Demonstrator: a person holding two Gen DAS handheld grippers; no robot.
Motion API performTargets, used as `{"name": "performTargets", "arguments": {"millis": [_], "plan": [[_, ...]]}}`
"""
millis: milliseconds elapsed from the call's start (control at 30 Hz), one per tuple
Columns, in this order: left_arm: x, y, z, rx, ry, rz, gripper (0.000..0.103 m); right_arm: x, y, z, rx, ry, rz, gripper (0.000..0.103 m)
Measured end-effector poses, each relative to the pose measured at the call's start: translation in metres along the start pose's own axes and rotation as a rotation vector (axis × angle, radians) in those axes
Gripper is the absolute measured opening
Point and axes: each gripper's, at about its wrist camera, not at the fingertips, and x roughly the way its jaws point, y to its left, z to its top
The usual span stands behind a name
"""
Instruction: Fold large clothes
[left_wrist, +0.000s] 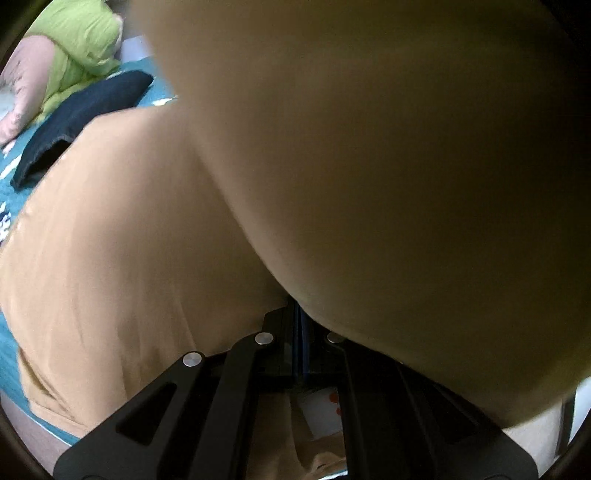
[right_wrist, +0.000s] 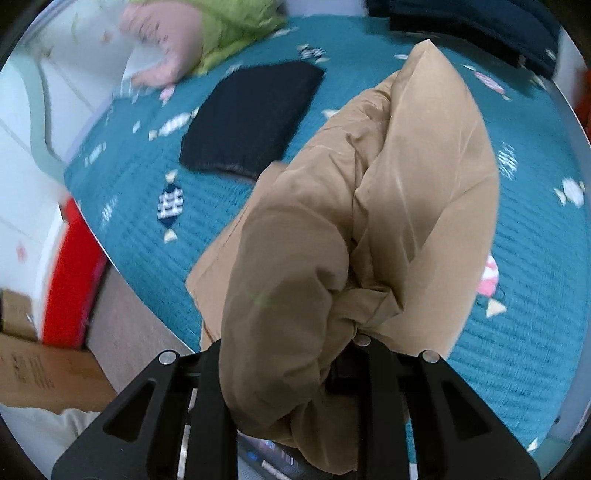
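Both jaws pinching tan garment (right_wrist: 388, 206), above teal bedspread (right_wrist: 535, 258)

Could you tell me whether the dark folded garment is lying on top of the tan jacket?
No, the dark folded garment lies flat on the teal bedspread, beside the tan jacket.

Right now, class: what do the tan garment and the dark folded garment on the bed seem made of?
Tan garment: smooth woven fabric, perhaps padded; faint sheen, puffy folds. Dark folded garment: probably knit; matte, ribbed-looking edge.
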Motion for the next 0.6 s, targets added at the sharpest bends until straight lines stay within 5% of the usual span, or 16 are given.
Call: {"name": "performTargets", "arguments": {"millis": [200, 433, 600], "plan": [[-0.043, 0.037, -0.017, -0.001, -0.006, -0.033, 0.002, 0.026, 0.022, 0.007, -0.005, 0.069, 0.021, 0.020], [-0.085, 0.118, -0.018, -0.120, 0.017, 0.041, 0.003, 0.038, 0.042, 0.006, 0.024, 0.092, 0.022, 0.030], [-0.105, 0.186, -0.002, -0.232, 0.029, 0.130, 0.003, 0.038, 0.058, -0.006, 0.045, 0.021, 0.044, 0.044]]}}
